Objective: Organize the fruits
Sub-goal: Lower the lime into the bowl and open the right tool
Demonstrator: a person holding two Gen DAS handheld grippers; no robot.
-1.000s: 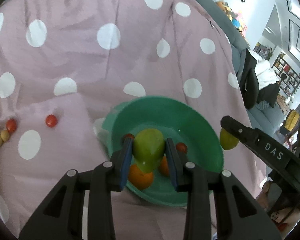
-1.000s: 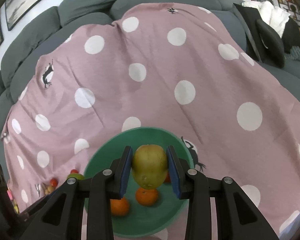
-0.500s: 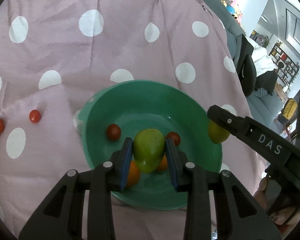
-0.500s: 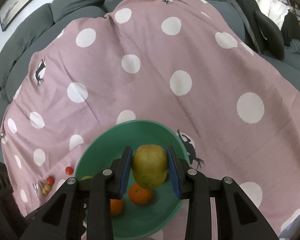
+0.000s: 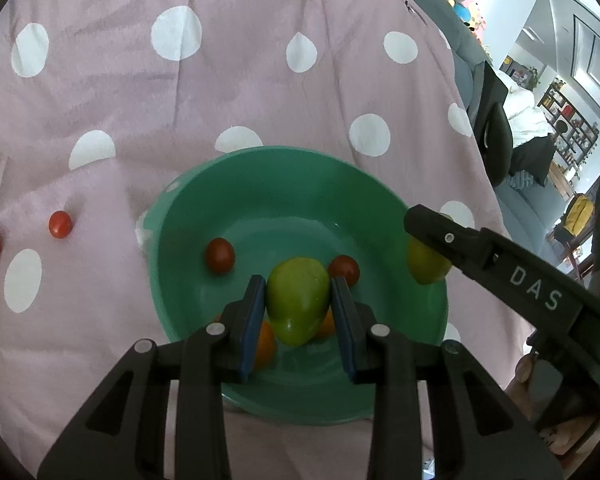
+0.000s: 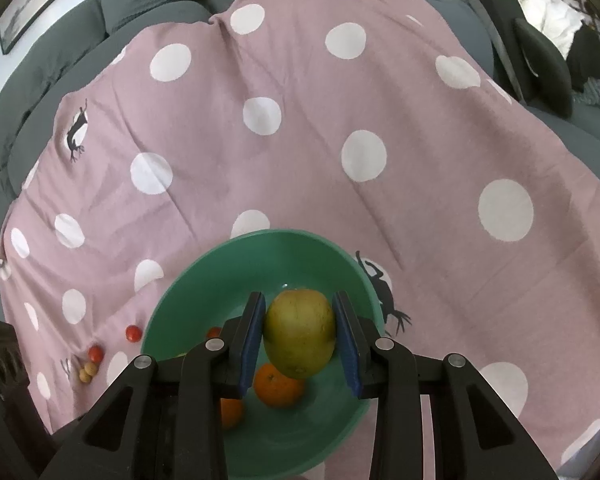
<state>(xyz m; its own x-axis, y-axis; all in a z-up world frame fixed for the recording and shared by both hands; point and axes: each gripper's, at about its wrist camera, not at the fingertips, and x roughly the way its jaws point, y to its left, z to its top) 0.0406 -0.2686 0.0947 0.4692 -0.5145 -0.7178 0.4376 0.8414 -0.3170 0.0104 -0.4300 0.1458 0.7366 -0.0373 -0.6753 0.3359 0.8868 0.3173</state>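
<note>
Left wrist view, nearest first: the left gripper (image 5: 298, 312) is clamped on a green mango (image 5: 298, 304), its blue pads pressing the fruit's two flanks above the inside of the green bowl (image 5: 380, 400). Under it lie two oranges, partly hidden, with two red cherry tomatoes (image 5: 220, 255) further in. At the bowl's right side the right gripper (image 5: 428, 256) reaches in with a yellow-green fruit. More tomatoes (image 5: 60, 224) lie loose on the pink spotted blanket (image 5: 220, 80) beyond the rim.

Right wrist view: the right gripper (image 6: 300, 330) is closed on a yellow-green pear (image 6: 300, 330) (or an apple; the shape is hard to call), held at its widest part over the bowl (image 6: 340, 256), above an orange (image 6: 278, 386). Small tomatoes and pale fruits (image 6: 88, 372) sit on the blanket (image 6: 340, 120) to the left; the grey sofa (image 6: 80, 32) rises behind.

Both held fruits look firm, smooth-skinned and fairly heavy for their size, likely to bruise if dropped, so a low release seems wise. The loose tomatoes look soft-skinned, light and prone to roll; a gentle pinch across the middle would suit them.
</note>
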